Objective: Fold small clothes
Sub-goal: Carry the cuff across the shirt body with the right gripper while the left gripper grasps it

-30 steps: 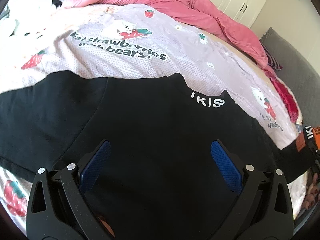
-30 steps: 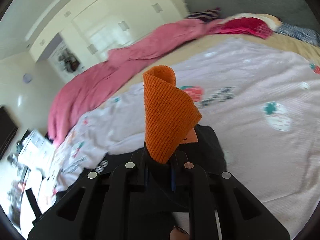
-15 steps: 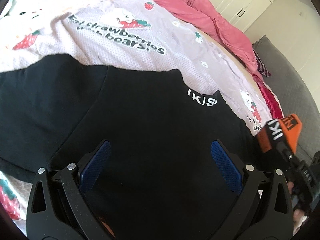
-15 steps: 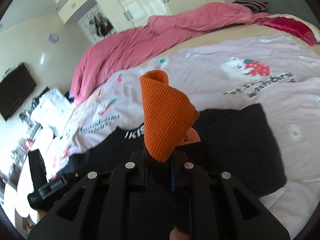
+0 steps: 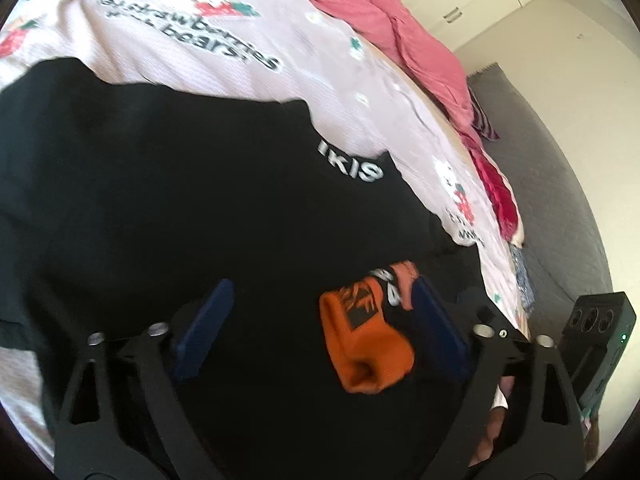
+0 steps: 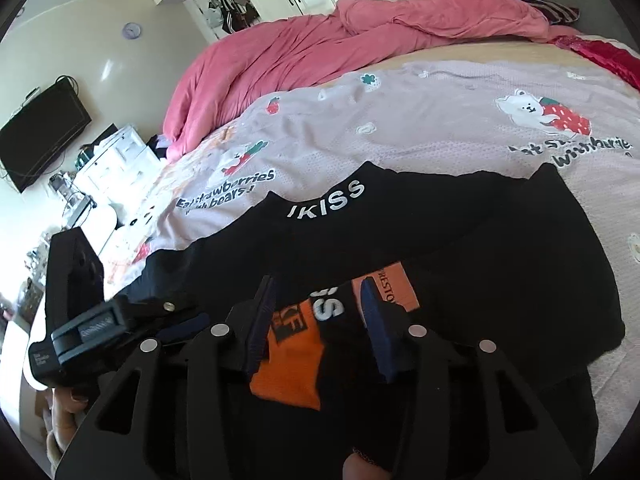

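Orange cuff (image 6: 292, 364) on black top (image 6: 500, 264): between my opening right gripper (image 6: 316, 320), unpinched; beside my closing, empty left gripper (image 5: 320, 320).

Orange cuff (image 6: 292, 364) now down on shirt (image 6: 440, 220)

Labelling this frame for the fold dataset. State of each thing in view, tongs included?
black shirt: spread flat on the bed, collar away from the camera.
orange cuff: folded in over the shirt, lying on it.
right tongs: opening, cuff between the jaws, pads off it.
left tongs: closing, cuff between the jaws, not gripped.
pink duvet: bunched at the far side.
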### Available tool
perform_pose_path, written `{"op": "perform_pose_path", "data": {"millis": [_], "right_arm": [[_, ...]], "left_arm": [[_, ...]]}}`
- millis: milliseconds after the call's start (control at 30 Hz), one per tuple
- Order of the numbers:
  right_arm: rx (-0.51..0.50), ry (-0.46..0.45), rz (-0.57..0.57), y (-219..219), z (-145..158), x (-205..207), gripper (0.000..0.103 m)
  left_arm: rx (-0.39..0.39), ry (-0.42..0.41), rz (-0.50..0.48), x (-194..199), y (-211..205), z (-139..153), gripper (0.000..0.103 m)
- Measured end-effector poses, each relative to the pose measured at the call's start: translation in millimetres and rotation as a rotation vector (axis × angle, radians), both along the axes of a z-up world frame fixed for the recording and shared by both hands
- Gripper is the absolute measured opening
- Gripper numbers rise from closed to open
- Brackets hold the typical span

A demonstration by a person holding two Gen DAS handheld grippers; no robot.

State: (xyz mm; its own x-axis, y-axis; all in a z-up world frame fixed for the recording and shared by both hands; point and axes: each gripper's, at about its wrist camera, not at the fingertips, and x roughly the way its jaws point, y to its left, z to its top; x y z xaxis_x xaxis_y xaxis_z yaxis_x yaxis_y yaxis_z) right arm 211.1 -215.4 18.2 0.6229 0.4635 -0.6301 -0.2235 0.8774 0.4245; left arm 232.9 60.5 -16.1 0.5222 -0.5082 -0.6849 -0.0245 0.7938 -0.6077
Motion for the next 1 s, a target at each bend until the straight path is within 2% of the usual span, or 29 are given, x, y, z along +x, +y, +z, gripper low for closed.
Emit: {"op": "perform_pose_path", "data": {"millis": [133,167,267,400,567,600,667,800,933,1000], "right_arm": [[0.016,0.007,-0.050,-17.3,2.5,-2.7,0.044],[0.012,0.003,-0.063,-21.8,3.6,-4.6,0.044],[0.018,0.000,-0.094,-36.4,6.3,-8.2,0.047],[0.028,-0.003,-0.125,-51.4,8.4,-13.2,0.049],[0.027,0.004,-0.150,-67.4,7.4,-18.9,0.049],[0.026,0.008,-0.155,-70.6,6.3,-20.6,0.049],[0.026,0.012,-0.164,-75.0,4.5,-23.0,0.049],[0.033,0.025,-0.183,-83.7,0.6,-27.6,0.049],[0.033,0.034,-0.197,-89.7,-1.7,-29.5,0.049],[0.032,0.037,-0.201,-91.5,-2.6,-29.4,0.049]], "left_arm": [[-0.007,0.026,-0.053,0.3,-14.3,-6.6,0.058],[-0.020,0.035,-0.072,0.1,-18.1,-9.0,0.051],[-0.062,0.051,-0.110,-0.7,-26.5,-14.9,0.041],[-0.089,0.077,-0.154,0.1,-44.2,-22.3,0.041],[-0.008,0.048,-0.132,-2.0,-64.6,-21.6,0.041],[0.010,0.036,-0.126,-2.8,-68.0,-20.2,0.038],[0.069,0.004,-0.117,-5.0,-74.6,-18.0,0.003],[0.132,-0.037,-0.115,-7.6,-74.5,-12.2,0.000],[0.150,-0.117,-0.075,-15.2,-55.8,13.4,0.000],[0.192,-0.162,-0.040,-20.7,-45.8,25.7,0.000]]}}
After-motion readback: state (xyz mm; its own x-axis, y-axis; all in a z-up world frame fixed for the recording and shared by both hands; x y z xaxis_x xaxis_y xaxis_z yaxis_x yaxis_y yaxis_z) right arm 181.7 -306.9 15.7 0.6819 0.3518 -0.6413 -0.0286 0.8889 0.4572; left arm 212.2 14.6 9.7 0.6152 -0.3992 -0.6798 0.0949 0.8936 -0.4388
